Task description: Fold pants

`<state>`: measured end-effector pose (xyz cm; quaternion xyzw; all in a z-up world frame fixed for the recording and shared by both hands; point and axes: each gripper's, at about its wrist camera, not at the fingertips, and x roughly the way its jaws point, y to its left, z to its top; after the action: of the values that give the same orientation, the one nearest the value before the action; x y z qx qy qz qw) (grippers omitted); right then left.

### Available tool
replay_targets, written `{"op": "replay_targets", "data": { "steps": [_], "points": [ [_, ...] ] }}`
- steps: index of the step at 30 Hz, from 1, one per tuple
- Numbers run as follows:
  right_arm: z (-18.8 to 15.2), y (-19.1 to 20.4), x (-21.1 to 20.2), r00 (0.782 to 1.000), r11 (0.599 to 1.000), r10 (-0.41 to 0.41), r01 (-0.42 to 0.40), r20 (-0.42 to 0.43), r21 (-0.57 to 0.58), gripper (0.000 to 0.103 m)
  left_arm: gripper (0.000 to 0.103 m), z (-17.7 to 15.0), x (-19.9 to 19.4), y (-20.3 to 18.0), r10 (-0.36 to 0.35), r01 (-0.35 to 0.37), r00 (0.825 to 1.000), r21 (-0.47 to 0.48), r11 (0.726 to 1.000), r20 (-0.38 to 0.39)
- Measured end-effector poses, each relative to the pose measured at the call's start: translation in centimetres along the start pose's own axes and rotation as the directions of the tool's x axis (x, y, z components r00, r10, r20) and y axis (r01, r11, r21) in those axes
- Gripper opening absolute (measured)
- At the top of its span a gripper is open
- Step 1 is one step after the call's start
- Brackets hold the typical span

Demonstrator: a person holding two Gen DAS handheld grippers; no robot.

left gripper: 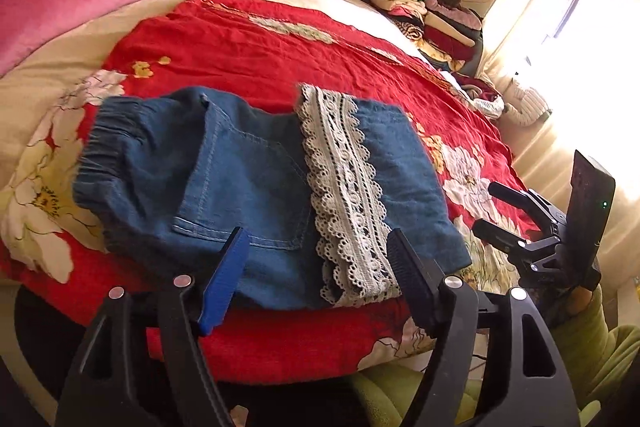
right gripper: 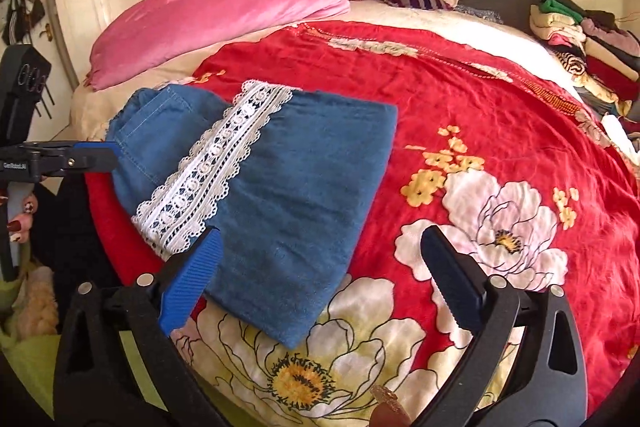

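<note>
Pants [left gripper: 248, 183] lie folded on the bed [left gripper: 280, 39], lace hem on top. Left tongs [left gripper: 316, 259] and right tongs [right gripper: 320, 267] gape wide, empty, apparently released so the fold rests undisturbed.

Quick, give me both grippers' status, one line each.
Left gripper: open, holding nothing, above the folded pants.
Right gripper: open, holding nothing, pads clear of the pants.

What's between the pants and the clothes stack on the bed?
Only bare red floral bedspread. Nothing sits between the pants and the clothes stack; the right wrist view shows the whole stretch.
</note>
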<state>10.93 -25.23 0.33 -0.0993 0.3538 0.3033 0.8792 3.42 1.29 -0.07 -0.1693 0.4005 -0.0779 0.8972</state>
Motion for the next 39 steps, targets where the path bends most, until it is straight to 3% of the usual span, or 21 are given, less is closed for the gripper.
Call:
{"op": "replay_targets", "data": {
  "steps": [1, 2, 15, 24, 31, 39],
  "points": [
    [0.2, 0.0, -0.1, 1.000, 1.000, -0.001, 0.001, 0.005, 0.000, 0.094, 0.095, 0.1, -0.3, 0.1, 0.008, -0.008, 1.000, -0.002, 1.000, 0.008],
    [0.2, 0.0, -0.3, 1.000, 1.000, -0.003, 0.003, 0.010, 0.001, 0.094, 0.097, 0.2, -0.7, 0.2, 0.020, -0.020, 1.000, -0.001, 1.000, 0.024],
    [2.6, 1.2, -1.6, 0.997, 1.000, 0.020, -0.019, 0.075, -0.014, 0.094, 0.098, 0.9, -4.7, 2.4, 0.146, -0.144, 0.982, -0.030, 0.989, 0.122],
    [6.6, 3.5, -1.1, 0.989, 0.995, 0.093, -0.089, 0.111, -0.047, 0.094, 0.098, 0.5, -7.1, 5.4, 0.222, -0.209, 0.963, -0.095, 0.973, 0.155],
    [10.1, 6.2, 0.8, 0.986, 0.987, 0.137, -0.127, 0.099, -0.100, 0.094, 0.098, -0.2, -7.5, 8.2, 0.237, -0.214, 0.962, -0.161, 0.963, 0.139],
    [13.9, 10.1, 4.5, 0.972, 0.961, 0.232, -0.225, 0.027, -0.162, 0.094, 0.098, -0.7, -6.4, 8.7, 0.189, -0.168, 0.975, -0.169, 0.971, 0.119]
  ]
}}
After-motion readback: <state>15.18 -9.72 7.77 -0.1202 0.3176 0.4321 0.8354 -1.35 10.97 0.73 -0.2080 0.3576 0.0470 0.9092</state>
